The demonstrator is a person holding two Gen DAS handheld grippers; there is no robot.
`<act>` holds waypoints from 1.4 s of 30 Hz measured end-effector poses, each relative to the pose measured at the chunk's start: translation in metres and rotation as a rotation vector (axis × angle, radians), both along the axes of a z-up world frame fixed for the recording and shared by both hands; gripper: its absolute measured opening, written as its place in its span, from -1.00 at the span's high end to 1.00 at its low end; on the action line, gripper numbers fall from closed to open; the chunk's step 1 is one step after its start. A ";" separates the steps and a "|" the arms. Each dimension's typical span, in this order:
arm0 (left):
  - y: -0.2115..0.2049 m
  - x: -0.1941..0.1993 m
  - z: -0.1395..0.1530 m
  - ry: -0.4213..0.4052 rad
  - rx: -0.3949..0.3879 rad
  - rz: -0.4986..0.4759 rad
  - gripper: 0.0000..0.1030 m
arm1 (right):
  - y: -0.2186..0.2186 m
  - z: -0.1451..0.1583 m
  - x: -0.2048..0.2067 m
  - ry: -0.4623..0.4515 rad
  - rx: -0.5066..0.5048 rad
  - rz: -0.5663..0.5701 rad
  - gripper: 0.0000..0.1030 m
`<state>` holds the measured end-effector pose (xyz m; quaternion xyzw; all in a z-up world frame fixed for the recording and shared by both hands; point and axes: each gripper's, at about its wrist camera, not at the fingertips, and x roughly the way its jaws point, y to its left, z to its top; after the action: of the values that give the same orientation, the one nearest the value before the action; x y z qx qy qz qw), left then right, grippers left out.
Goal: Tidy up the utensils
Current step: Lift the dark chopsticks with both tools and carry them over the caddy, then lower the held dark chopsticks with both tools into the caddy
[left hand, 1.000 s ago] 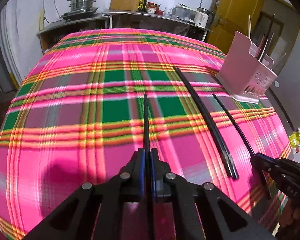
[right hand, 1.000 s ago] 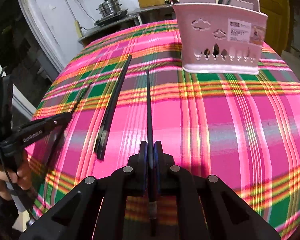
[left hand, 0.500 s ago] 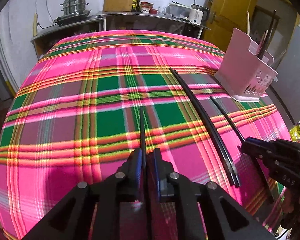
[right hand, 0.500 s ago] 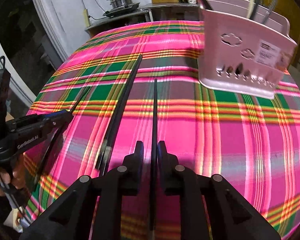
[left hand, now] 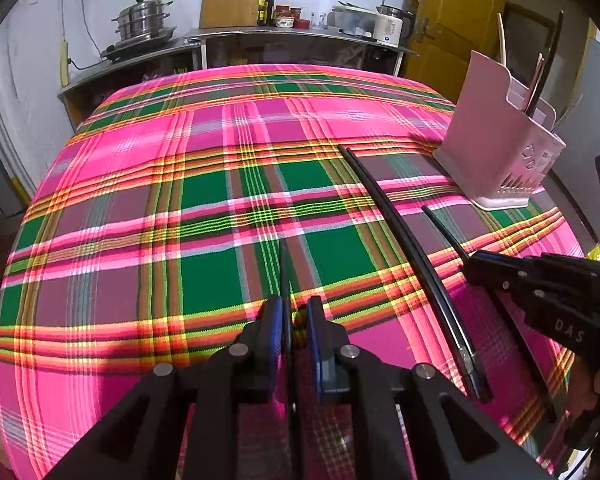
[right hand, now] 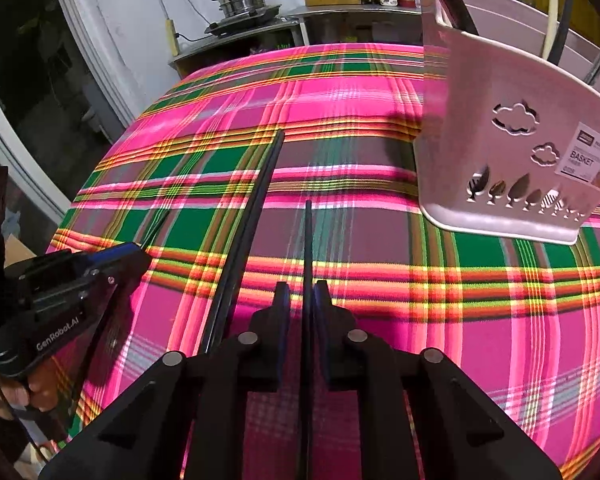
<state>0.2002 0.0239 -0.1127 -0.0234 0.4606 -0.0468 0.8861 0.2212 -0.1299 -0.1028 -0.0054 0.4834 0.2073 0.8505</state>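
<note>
My left gripper (left hand: pixel 293 312) is open, with a black chopstick (left hand: pixel 285 268) lying loose between its jaws and touching the left one. My right gripper (right hand: pixel 302 294) is open too, with another black chopstick (right hand: pixel 308 240) between its jaws. A pair of black chopsticks (left hand: pixel 404 240) lies on the plaid tablecloth (left hand: pixel 204 200) between the two grippers; it also shows in the right wrist view (right hand: pixel 248 224). The pink utensil basket (right hand: pixel 508 152) stands at the right and holds several utensils; it also shows in the left wrist view (left hand: pixel 500 148).
The right gripper shows at the right of the left wrist view (left hand: pixel 540 292), the left gripper at the left of the right wrist view (right hand: pixel 60 296). A counter with a steel pot (left hand: pixel 144 20) and bottles stands behind the table. A yellow door (left hand: pixel 452 20) is at the back right.
Both grippers have gone from shut on their chopsticks to slightly open. Both have moved forward over the table, the right one closer to the basket.
</note>
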 end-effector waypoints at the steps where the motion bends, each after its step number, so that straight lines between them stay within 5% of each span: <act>1: -0.001 0.000 0.000 -0.002 0.007 0.000 0.77 | 0.000 0.000 0.001 0.003 0.005 -0.001 0.86; 11: 0.003 -0.001 0.012 -0.006 -0.033 0.002 0.92 | -0.006 0.018 -0.004 -0.013 0.043 0.008 0.89; 32: -0.011 -0.044 0.146 -0.264 -0.125 -0.092 0.92 | -0.048 0.130 -0.056 -0.247 0.165 -0.050 0.89; 42: -0.030 -0.045 0.179 -0.309 -0.169 -0.144 0.92 | -0.065 0.154 -0.066 -0.305 0.170 -0.083 0.89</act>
<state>0.1555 -0.0063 0.0664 -0.0571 0.3140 -0.1518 0.9355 0.1553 -0.1947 0.0516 0.0552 0.3292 0.2090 0.9192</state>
